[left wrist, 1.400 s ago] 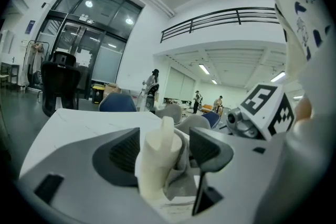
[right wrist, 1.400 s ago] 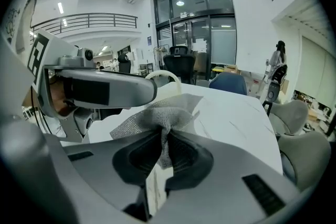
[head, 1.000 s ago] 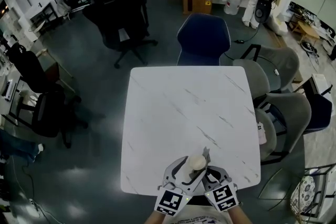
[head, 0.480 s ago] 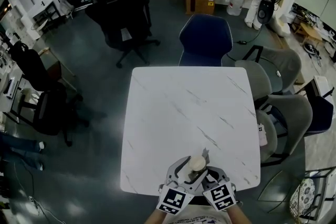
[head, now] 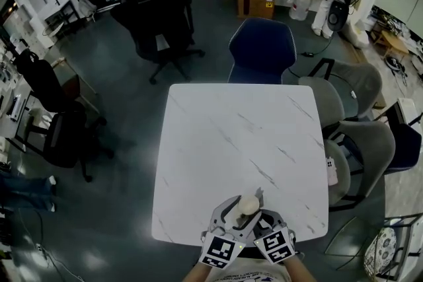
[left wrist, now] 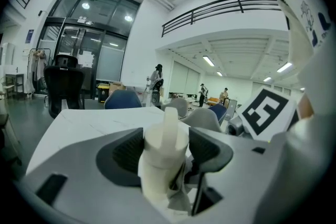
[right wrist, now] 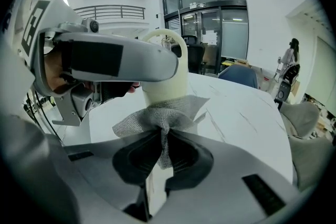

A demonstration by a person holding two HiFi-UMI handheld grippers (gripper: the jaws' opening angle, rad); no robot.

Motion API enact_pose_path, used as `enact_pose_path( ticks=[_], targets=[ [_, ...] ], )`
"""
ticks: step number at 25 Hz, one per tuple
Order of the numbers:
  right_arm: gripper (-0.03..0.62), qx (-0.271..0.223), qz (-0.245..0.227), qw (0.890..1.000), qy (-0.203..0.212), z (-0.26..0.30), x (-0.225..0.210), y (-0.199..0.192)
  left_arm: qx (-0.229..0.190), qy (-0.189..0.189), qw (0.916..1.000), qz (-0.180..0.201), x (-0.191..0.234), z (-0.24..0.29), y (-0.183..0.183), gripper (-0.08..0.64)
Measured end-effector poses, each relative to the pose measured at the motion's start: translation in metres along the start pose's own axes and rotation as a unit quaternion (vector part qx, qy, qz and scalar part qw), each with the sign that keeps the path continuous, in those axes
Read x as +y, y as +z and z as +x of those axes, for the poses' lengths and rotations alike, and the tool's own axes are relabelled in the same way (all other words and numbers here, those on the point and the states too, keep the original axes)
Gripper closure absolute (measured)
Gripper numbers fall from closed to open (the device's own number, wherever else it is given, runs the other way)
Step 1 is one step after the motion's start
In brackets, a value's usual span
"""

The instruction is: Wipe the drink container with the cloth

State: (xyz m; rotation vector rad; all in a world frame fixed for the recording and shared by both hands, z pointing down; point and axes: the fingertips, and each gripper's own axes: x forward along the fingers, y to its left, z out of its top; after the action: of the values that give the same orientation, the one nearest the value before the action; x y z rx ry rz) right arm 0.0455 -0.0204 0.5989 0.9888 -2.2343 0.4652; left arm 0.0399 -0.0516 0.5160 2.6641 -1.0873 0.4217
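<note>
A cream drink container [head: 248, 205] with a handle on top is held near the table's front edge. My left gripper [left wrist: 164, 152] is shut on the cream container [left wrist: 161, 157], its jaws pressing both sides. My right gripper [right wrist: 161, 152] is shut on a grey mesh cloth [right wrist: 163, 113], which fans out against the side of the container [right wrist: 167, 73]. In the head view both grippers sit side by side, the left gripper [head: 228, 224] and the right gripper [head: 264, 229], with the cloth [head: 259, 195] peeking beside the container.
The white marble table [head: 238, 142] stretches away from me. A blue chair [head: 262, 49] stands at the far side, grey chairs [head: 357, 135] at the right, black office chairs [head: 158, 16] at the back left.
Both grippers, the container and the cloth stay as they were; only the head view has shifted slightly.
</note>
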Motion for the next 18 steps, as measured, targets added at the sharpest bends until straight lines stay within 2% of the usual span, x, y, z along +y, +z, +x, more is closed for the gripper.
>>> enact_pose_path(
  ticks=[18],
  targets=[
    [0.555,0.032,-0.013,0.999,0.008,0.026,-0.005,-0.029,0.011,-0.036,0.9991,0.021,-0.002,-0.001,-0.002,0.290]
  ],
)
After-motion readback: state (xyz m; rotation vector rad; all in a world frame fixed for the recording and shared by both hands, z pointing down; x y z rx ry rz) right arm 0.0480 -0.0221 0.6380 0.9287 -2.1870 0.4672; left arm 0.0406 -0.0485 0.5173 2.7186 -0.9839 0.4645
